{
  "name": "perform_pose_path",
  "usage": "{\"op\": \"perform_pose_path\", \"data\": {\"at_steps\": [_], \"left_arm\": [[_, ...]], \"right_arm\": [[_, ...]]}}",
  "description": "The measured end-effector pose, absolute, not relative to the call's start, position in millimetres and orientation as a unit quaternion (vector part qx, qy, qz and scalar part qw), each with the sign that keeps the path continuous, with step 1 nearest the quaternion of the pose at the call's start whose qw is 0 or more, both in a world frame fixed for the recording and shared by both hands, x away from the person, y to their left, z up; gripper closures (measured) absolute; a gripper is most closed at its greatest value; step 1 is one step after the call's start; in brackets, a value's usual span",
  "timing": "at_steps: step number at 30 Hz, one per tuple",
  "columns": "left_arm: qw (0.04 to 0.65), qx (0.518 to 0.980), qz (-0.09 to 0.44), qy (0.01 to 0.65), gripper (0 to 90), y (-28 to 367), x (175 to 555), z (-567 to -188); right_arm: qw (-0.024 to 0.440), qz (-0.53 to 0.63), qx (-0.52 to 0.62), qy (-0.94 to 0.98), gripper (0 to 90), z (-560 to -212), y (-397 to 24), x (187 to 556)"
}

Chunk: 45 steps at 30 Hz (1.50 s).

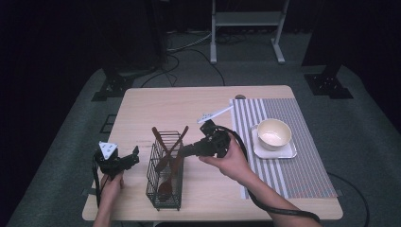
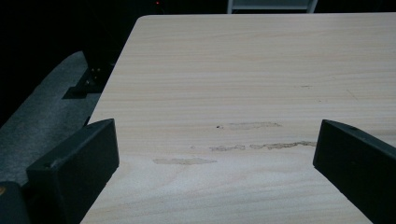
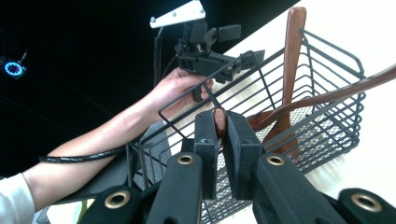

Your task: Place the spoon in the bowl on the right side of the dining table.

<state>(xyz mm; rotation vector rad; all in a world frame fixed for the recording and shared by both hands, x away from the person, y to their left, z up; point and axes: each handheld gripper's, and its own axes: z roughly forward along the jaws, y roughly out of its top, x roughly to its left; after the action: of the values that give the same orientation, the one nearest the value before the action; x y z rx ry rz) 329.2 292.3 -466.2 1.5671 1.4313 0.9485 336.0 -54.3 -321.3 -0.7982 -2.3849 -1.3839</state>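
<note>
A black wire basket [image 1: 153, 182] stands on the table's front left and holds three wooden utensils. Two of them [image 1: 166, 142] cross and lean out of its top. My right gripper [image 1: 183, 152] reaches in from the right and is shut on the handle end of the third, a wooden spoon [image 1: 169, 179]. In the right gripper view the brown handle tip [image 3: 219, 117] sits pinched between the pads of that gripper [image 3: 219, 126], with the basket [image 3: 327, 116] behind. My left gripper [image 1: 135, 155] rests left of the basket, wide open over bare wood [image 2: 215, 154].
A striped placemat [image 1: 283, 170] covers the table's right side, with a cream bowl [image 1: 273, 133] on a small grey tray [image 1: 288, 152]. A white flat piece [image 1: 215, 113] lies at mid-table. The right gripper's cable [image 1: 246, 156] loops over the mat's edge.
</note>
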Motion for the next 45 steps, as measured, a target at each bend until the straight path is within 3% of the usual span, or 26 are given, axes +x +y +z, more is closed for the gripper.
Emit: {"op": "perform_pose_path", "data": {"at_steps": [45], "left_arm": [[0.399,0.618,0.37,0.567,0.0,293,329,-466]], "right_arm": [[0.152,-0.539,-0.318,-0.765,83.4,-291,-102,345]]}}
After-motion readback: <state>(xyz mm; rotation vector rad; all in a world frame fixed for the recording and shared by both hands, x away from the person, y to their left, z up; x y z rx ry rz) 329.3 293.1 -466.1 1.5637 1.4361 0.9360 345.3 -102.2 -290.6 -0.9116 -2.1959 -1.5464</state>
